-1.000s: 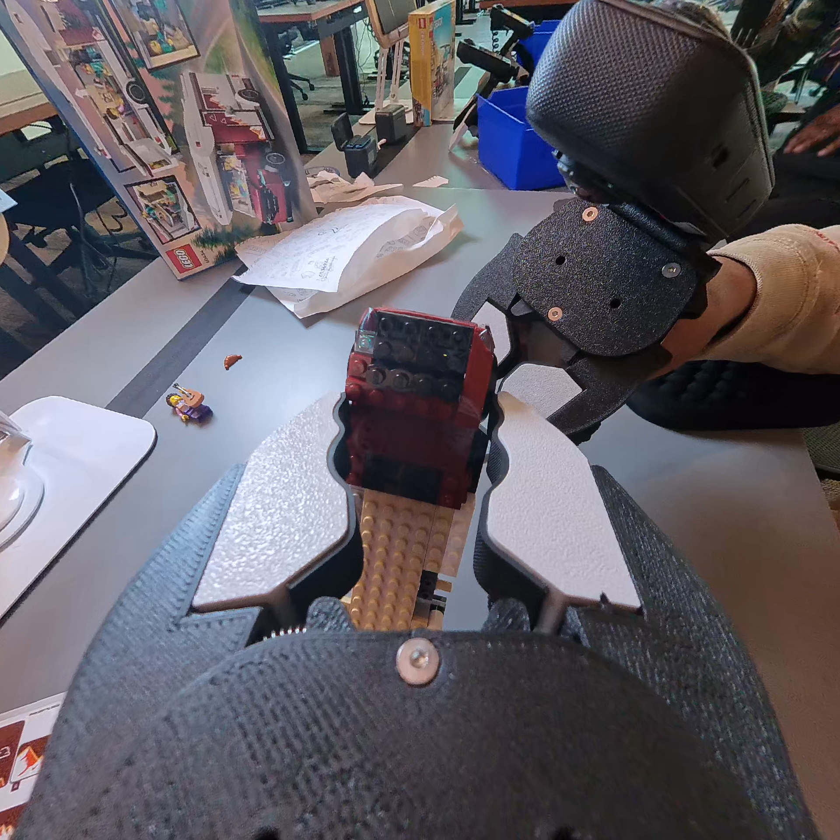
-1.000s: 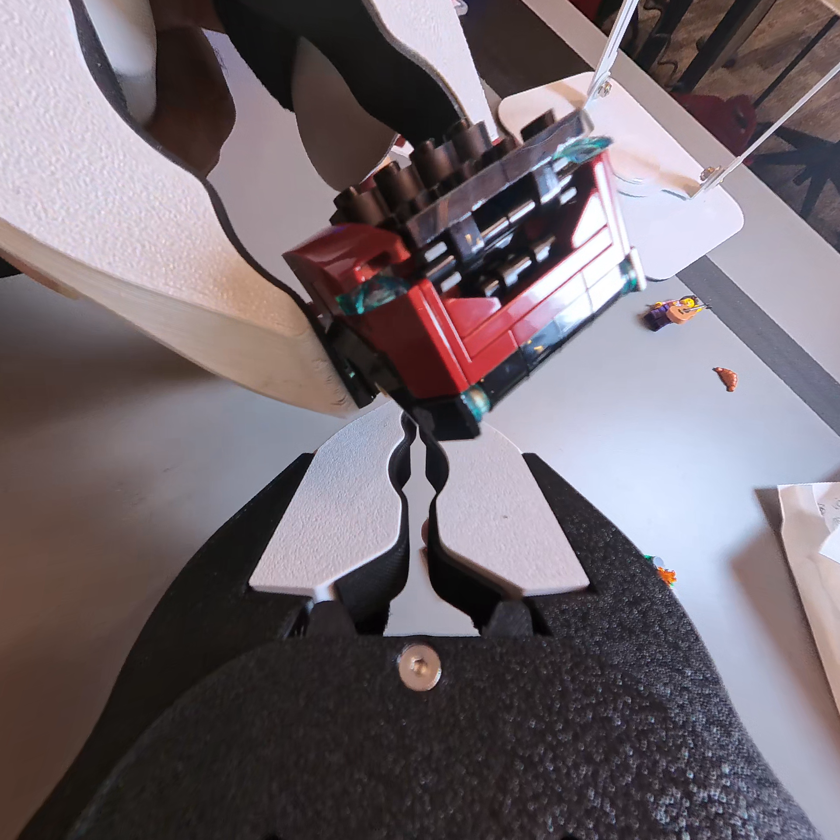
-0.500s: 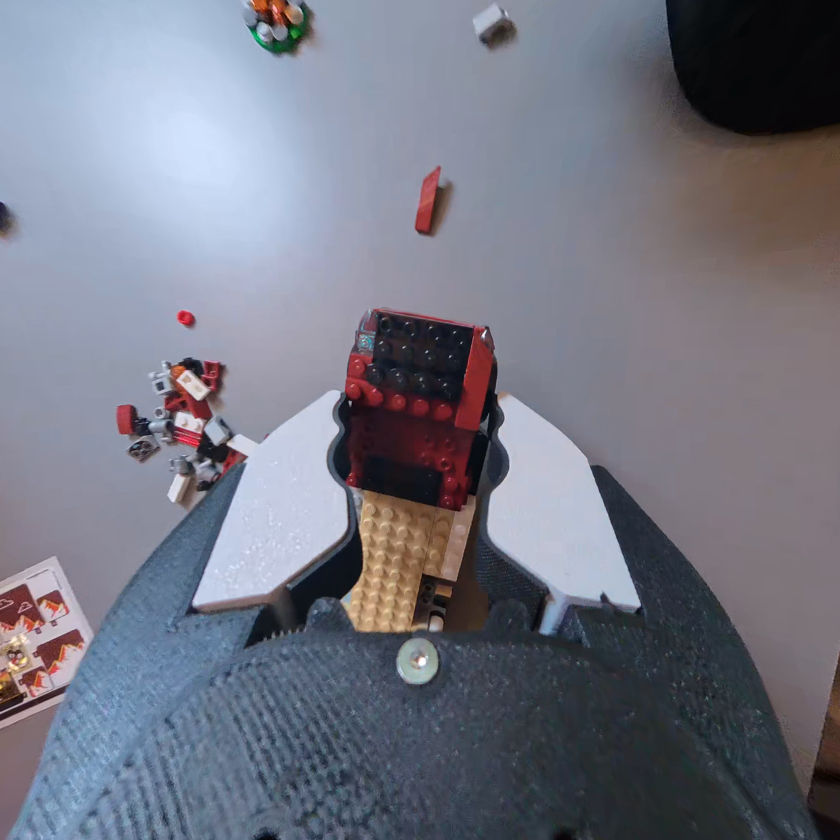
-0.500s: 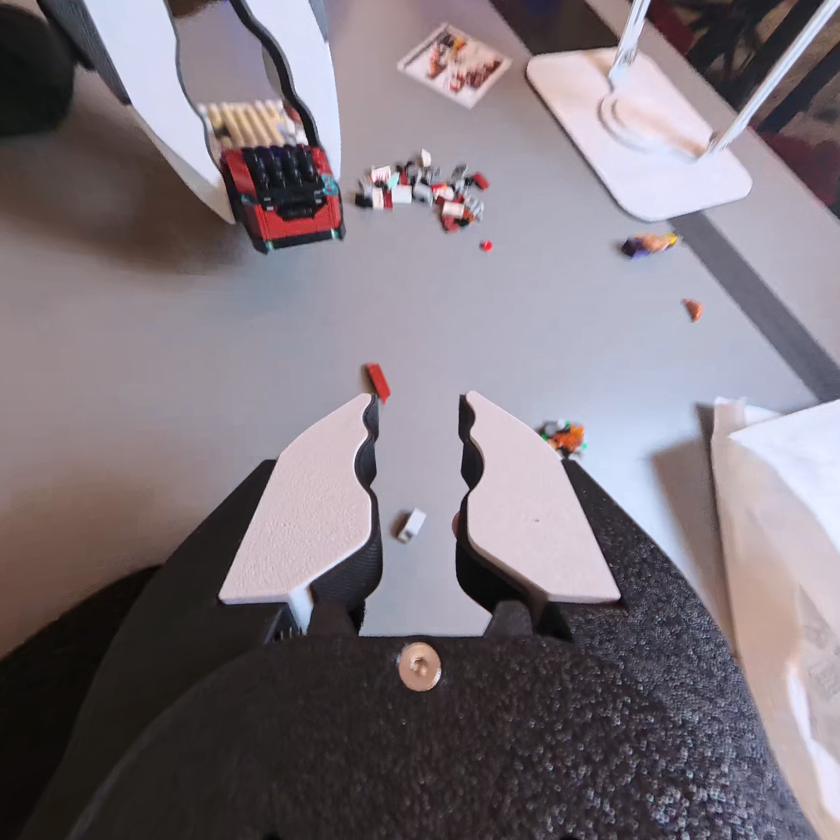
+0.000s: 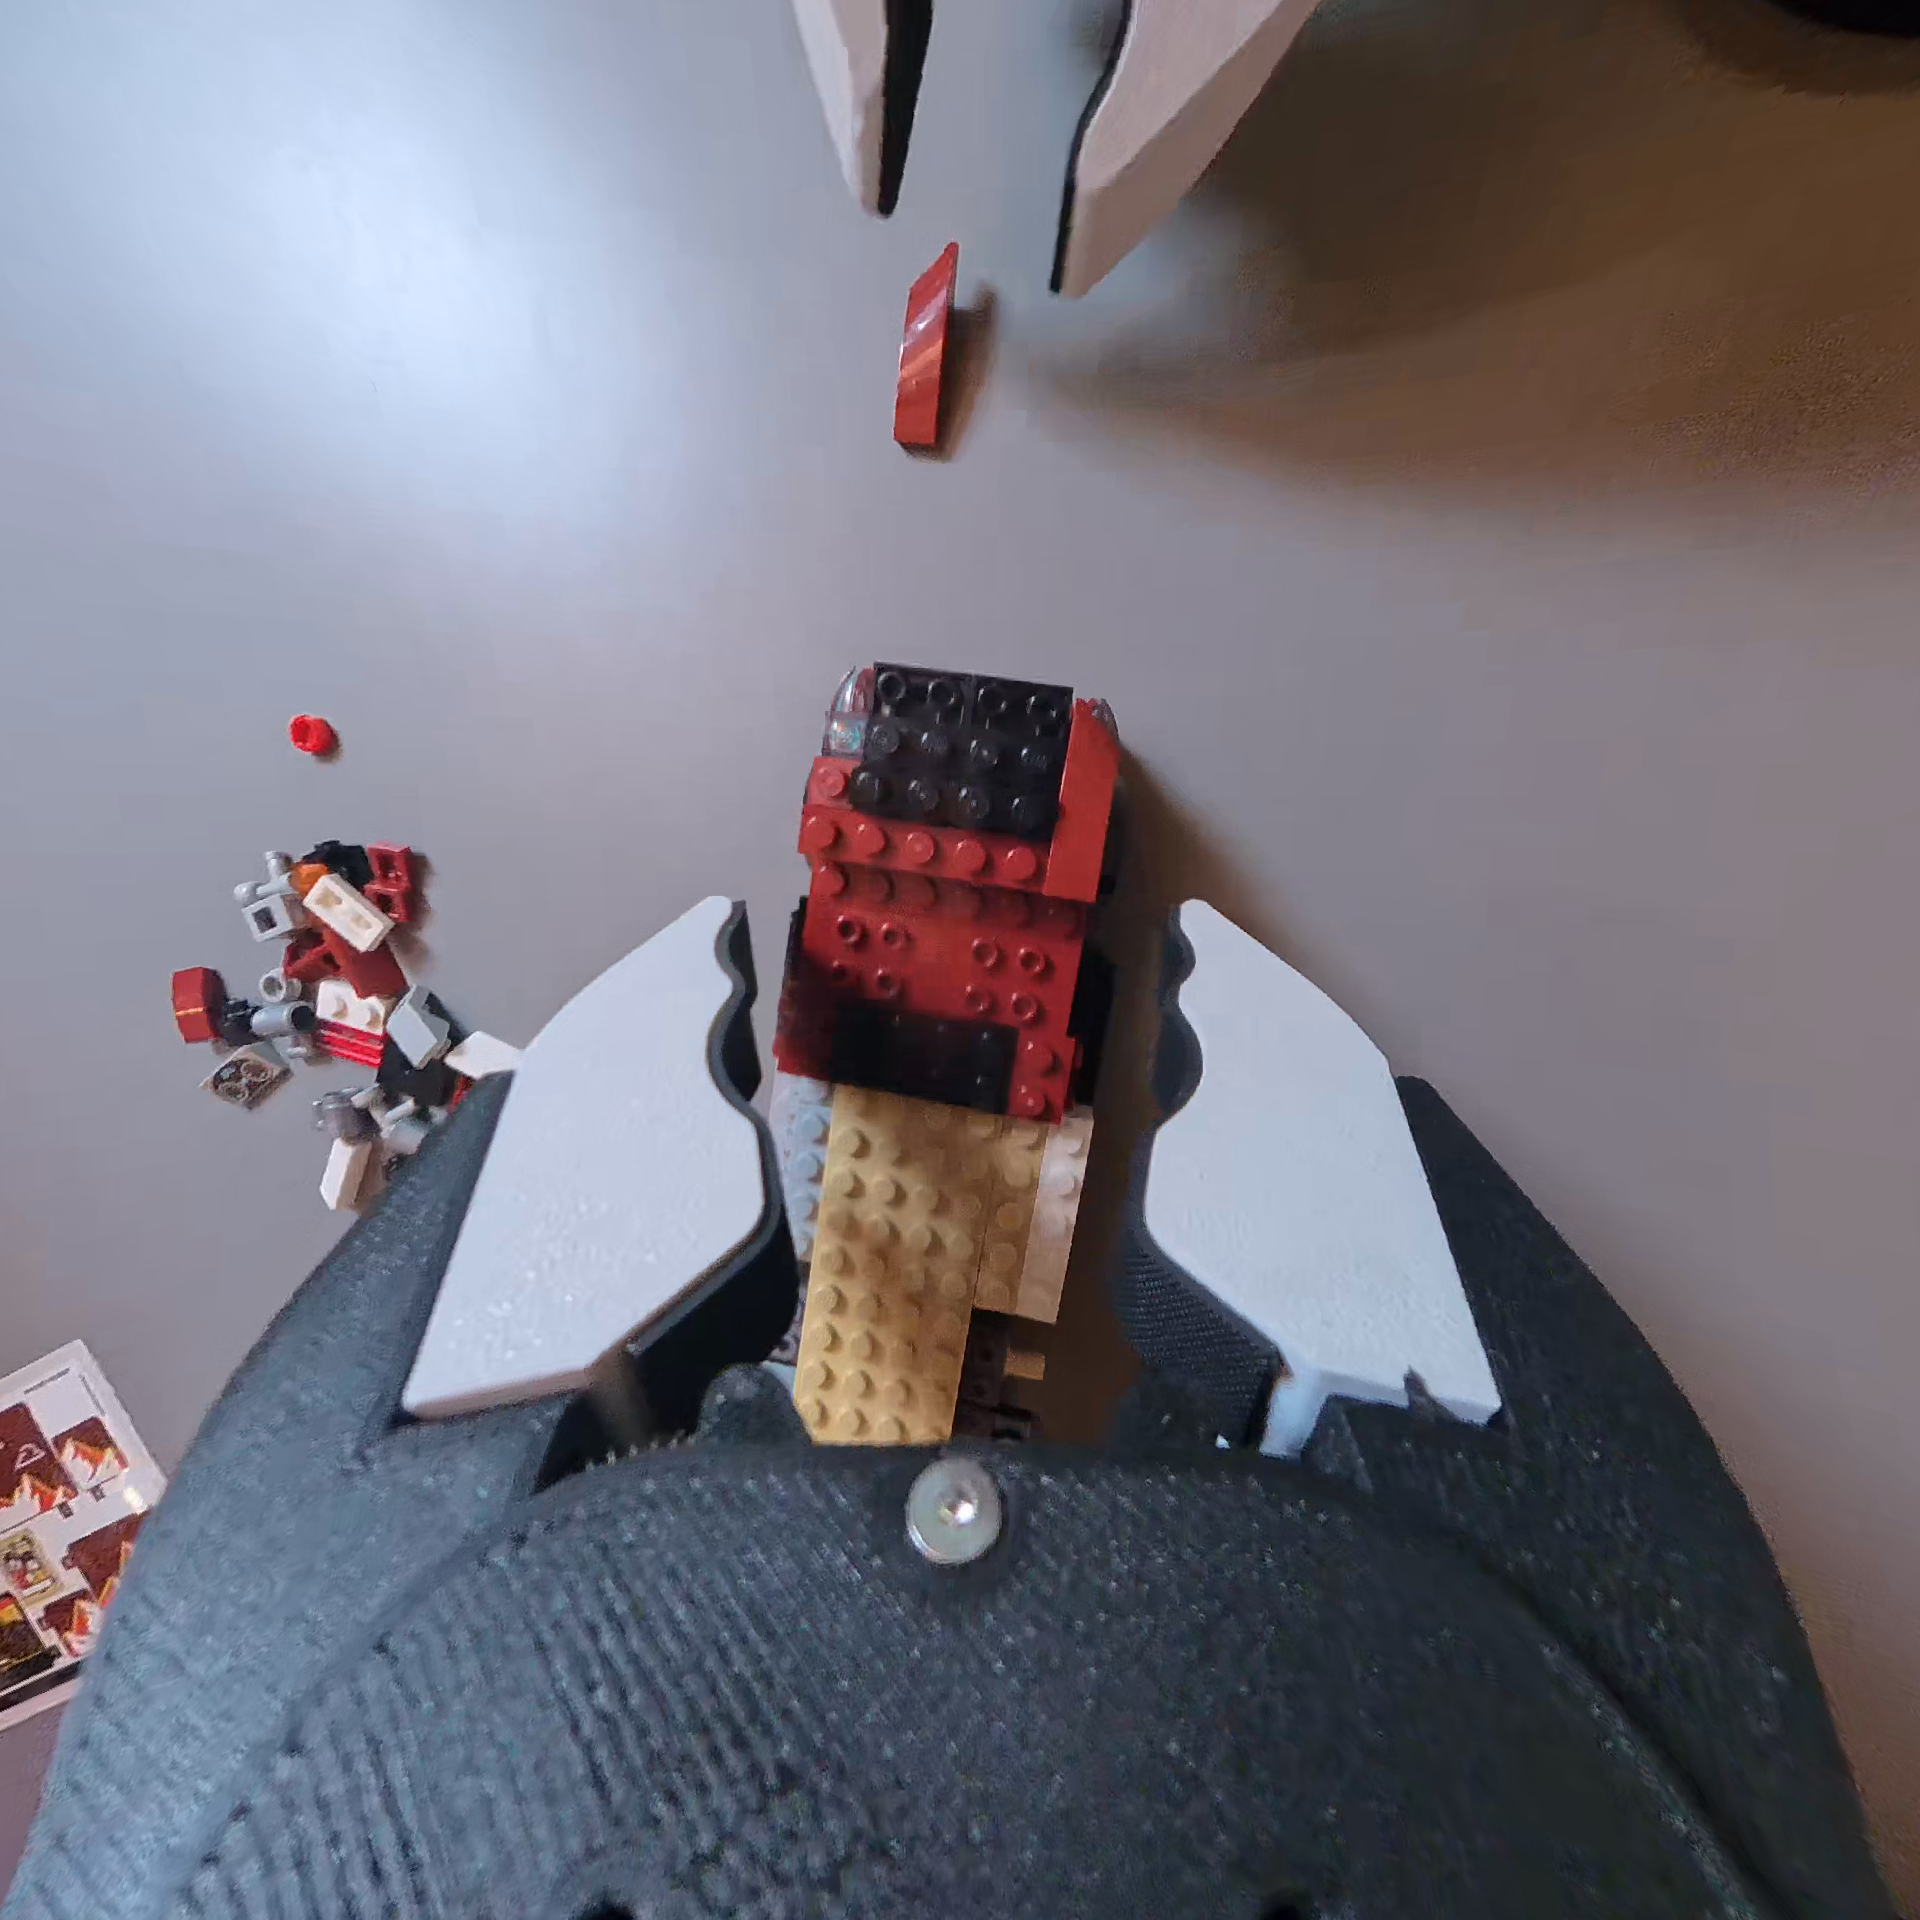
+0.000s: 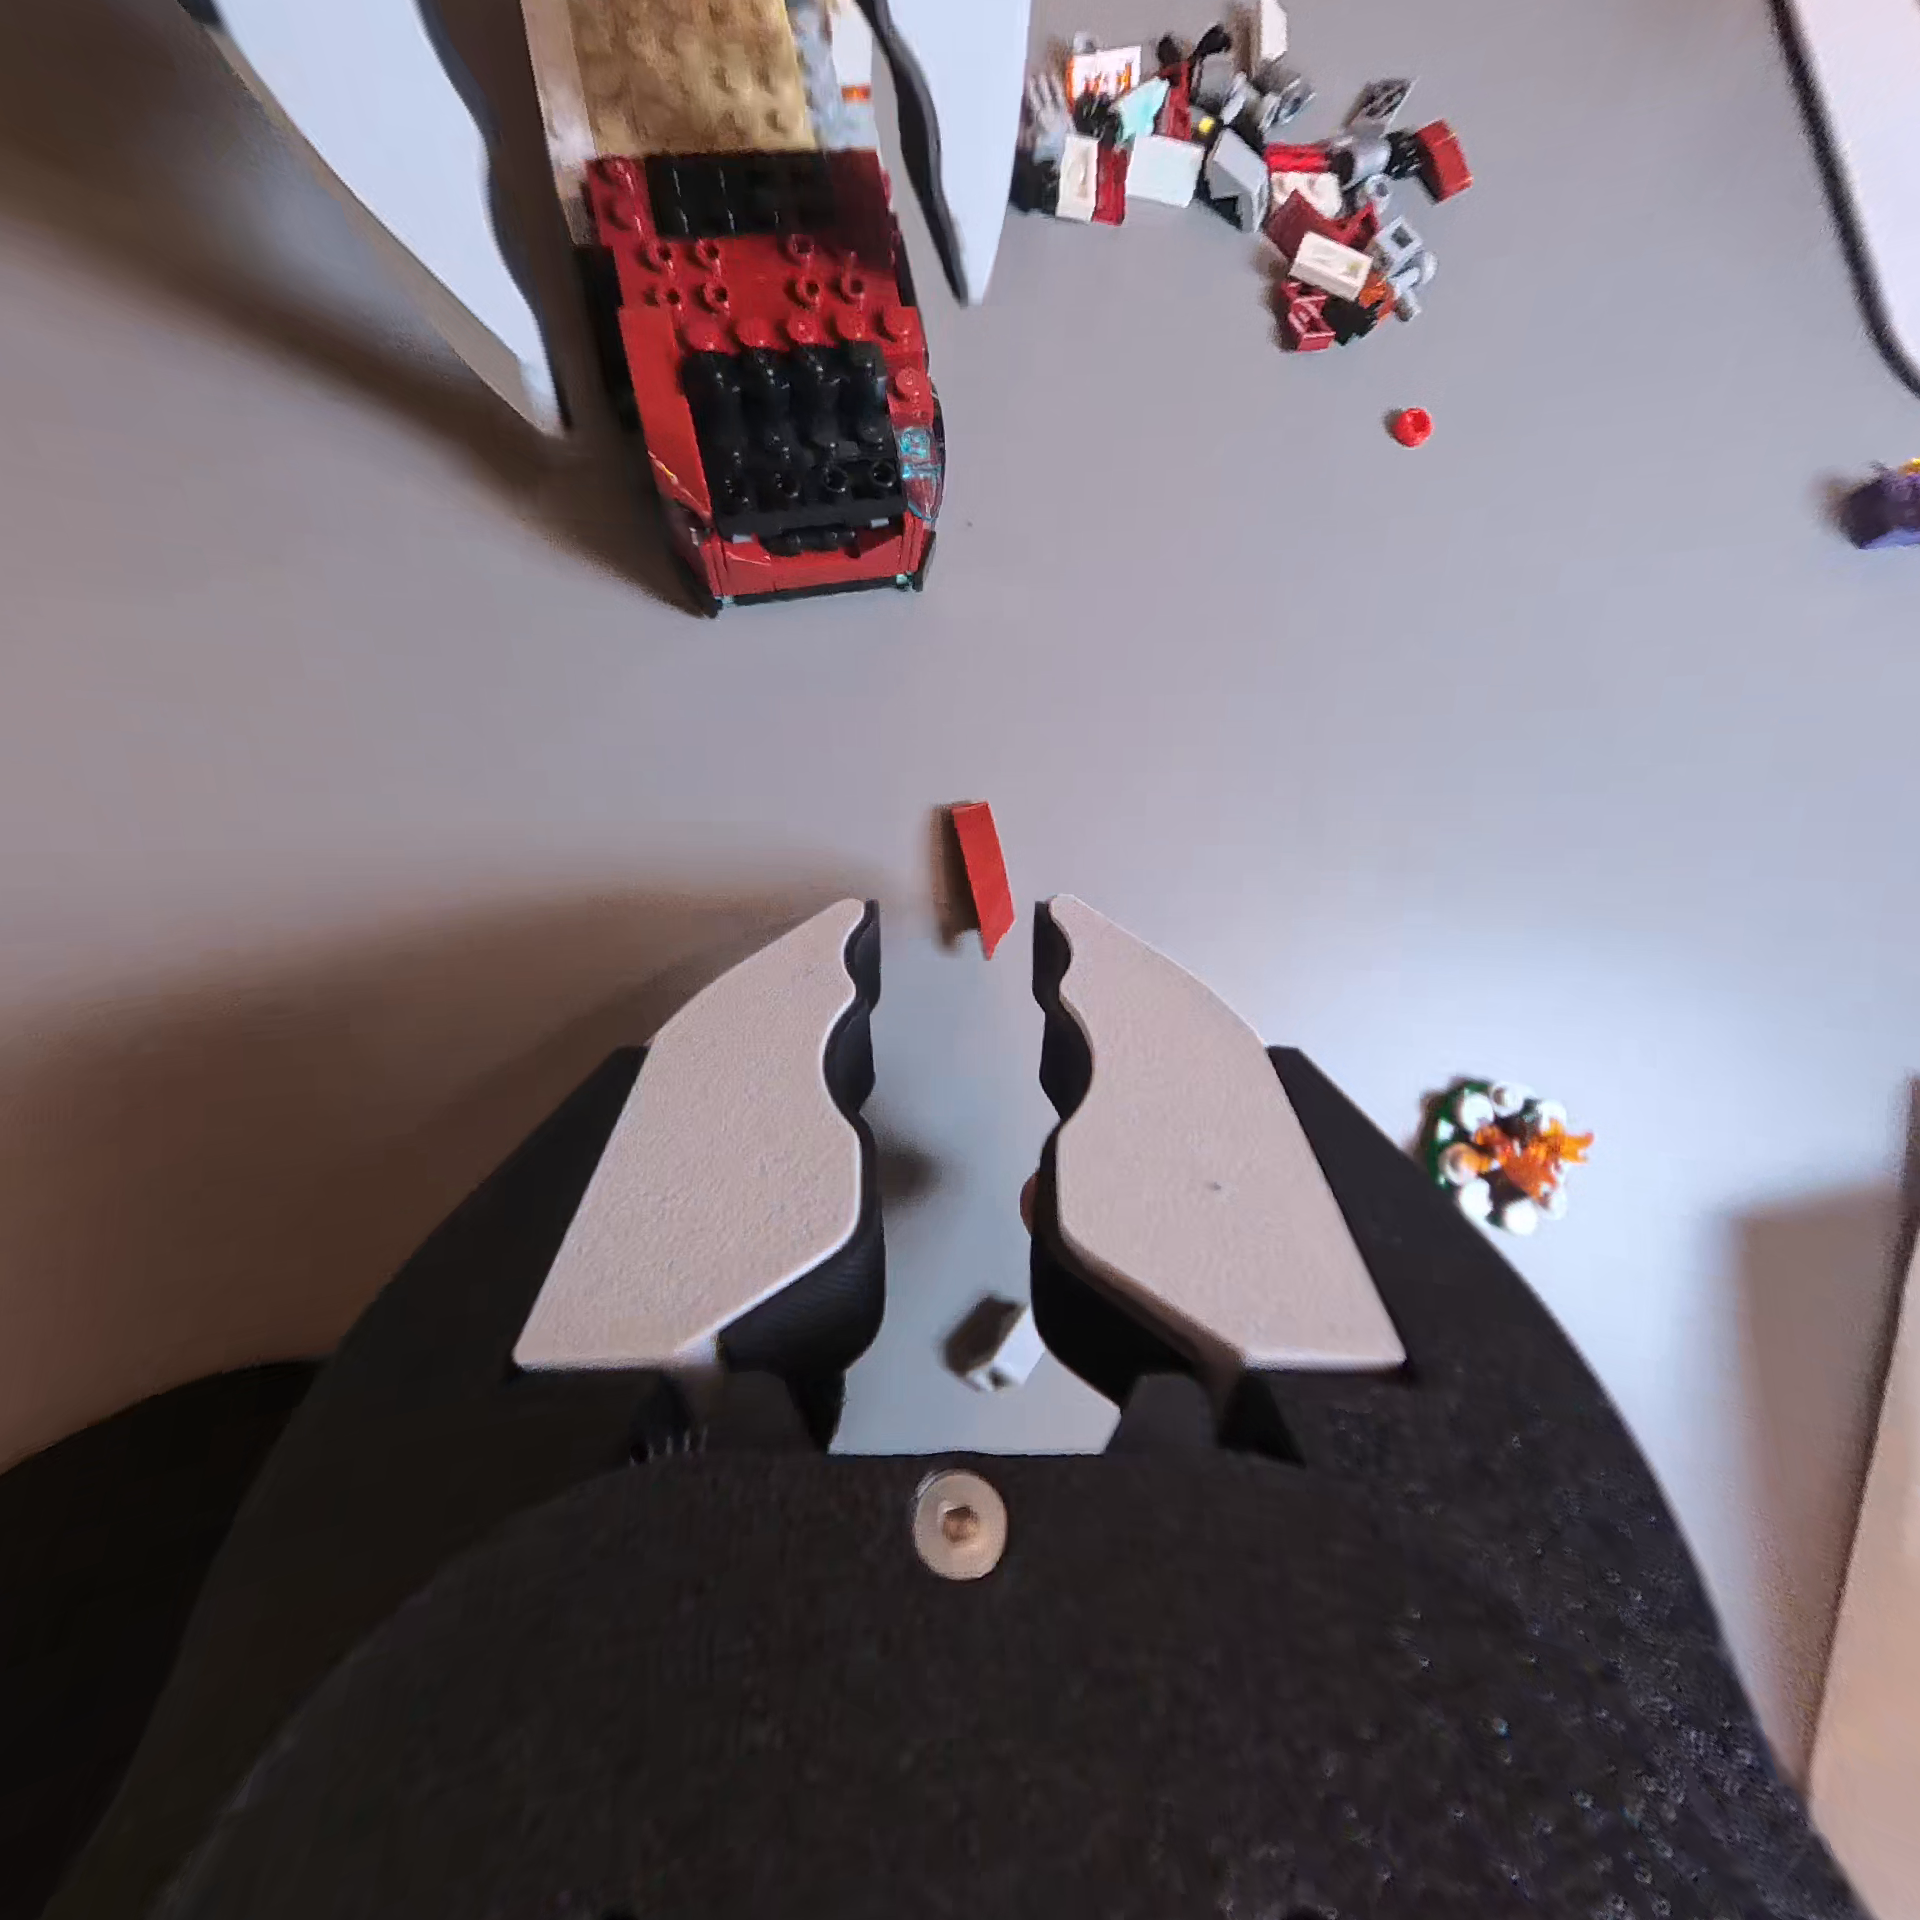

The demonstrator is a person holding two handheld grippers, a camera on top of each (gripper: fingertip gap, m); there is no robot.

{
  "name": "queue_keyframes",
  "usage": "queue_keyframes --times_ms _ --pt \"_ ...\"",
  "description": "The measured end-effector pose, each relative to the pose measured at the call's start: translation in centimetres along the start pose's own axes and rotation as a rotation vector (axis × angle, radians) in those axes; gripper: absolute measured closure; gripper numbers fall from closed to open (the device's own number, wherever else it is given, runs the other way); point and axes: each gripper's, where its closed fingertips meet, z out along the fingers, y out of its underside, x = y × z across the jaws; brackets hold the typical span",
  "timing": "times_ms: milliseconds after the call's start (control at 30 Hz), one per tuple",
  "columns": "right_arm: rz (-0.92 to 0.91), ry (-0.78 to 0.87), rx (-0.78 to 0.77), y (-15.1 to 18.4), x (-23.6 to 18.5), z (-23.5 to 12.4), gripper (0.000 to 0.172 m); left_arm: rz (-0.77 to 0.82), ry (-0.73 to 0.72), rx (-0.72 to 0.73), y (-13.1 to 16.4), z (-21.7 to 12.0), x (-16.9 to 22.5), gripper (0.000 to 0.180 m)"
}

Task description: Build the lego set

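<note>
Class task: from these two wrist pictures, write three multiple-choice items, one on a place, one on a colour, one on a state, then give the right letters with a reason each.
1. Where is the loose red slope piece?
A. just ahead of the right gripper
B. on the car
C. in the brick pile

2. What colour is the car's long rear plate?
A. blue
B. tan
C. green

3. How do the left gripper's jaws stand?
A. shut tight together
B. apart, gaps either side of the car
C. out of sight

Key: 1 A, it lies on the table at the fingertips; 2 B, studded tan plate; 3 B, gaps show both sides.
</note>
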Motion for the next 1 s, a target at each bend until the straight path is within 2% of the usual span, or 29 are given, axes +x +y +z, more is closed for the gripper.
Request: queue_keyframes --times_ms 167,433,567,767,867,1000 --pt "-0.023 -0.085 -0.078 0.2 0.6 1.2 0.152 -0.034 -0.035 0.077 1.3 -1.4 -0.5 0.108" --pt "-0.019 -0.129 -0.115 0.3 0.5 1.7 0.164 0.034 0.004 0.087 1.0 -0.3 -0.4 0.118" --pt "-0.022 -0.130 -0.036 -1.0 0.2 1.5 0.164 0.068 0.019 0.090 0.5 0.1 -0.5 0.118" --pt "-0.046 -0.158 0.162 -6.2 0.4 0.1 0.164 0.107 0.044 0.116 0.2 0.2 -0.2 0.124" --pt "-0.058 -0.208 0.185 -7.7 0.2 0.7 0.164 0.101 0.061 0.135 0.2 0.2 -0.2 0.123" --pt "-0.035 -0.228 0.163 -7.9 0.3 2.1 0.164 0.112 0.070 0.142 0.3 0.1 -0.1 0.123"
